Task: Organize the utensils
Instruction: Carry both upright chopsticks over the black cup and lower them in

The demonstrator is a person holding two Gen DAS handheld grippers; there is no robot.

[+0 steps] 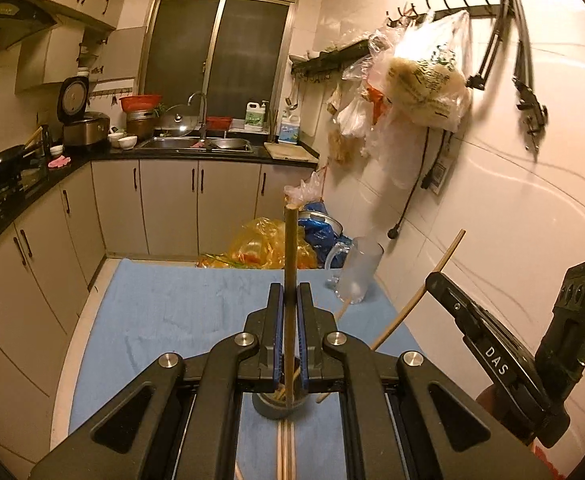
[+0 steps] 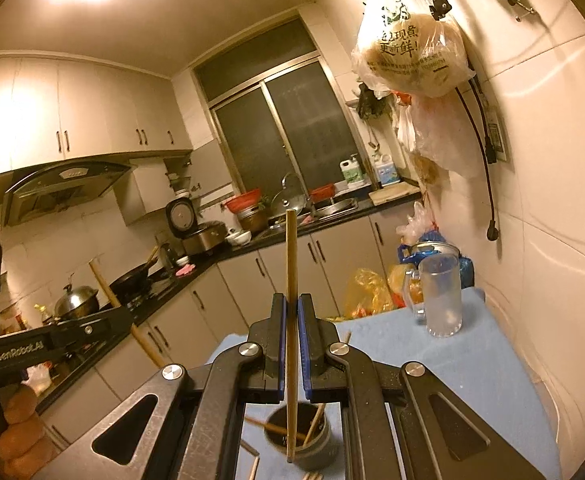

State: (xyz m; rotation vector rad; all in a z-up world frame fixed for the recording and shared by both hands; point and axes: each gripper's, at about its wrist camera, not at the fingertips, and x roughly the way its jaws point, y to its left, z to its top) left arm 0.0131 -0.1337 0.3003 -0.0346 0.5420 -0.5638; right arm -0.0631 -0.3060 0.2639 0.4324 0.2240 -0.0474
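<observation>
My left gripper [image 1: 290,296] is shut on a wooden chopstick [image 1: 291,264] that stands upright, its lower end in a dark round holder [image 1: 278,406] under the jaws. My right gripper [image 2: 291,306] is shut on another upright chopstick [image 2: 291,280], its lower end over the same holder [image 2: 298,436], which holds several chopsticks. The right gripper also shows in the left wrist view [image 1: 432,280], with its chopstick slanting across. More chopsticks [image 1: 286,452] lie flat on the blue cloth [image 1: 180,312] below the holder.
A frosted glass mug [image 1: 358,270] stands at the cloth's far right corner, also in the right wrist view [image 2: 440,296]. Plastic bags [image 1: 268,246] sit beyond the table. Bags hang on the tiled wall [image 1: 424,84] at right. Cabinets and a counter run left and behind.
</observation>
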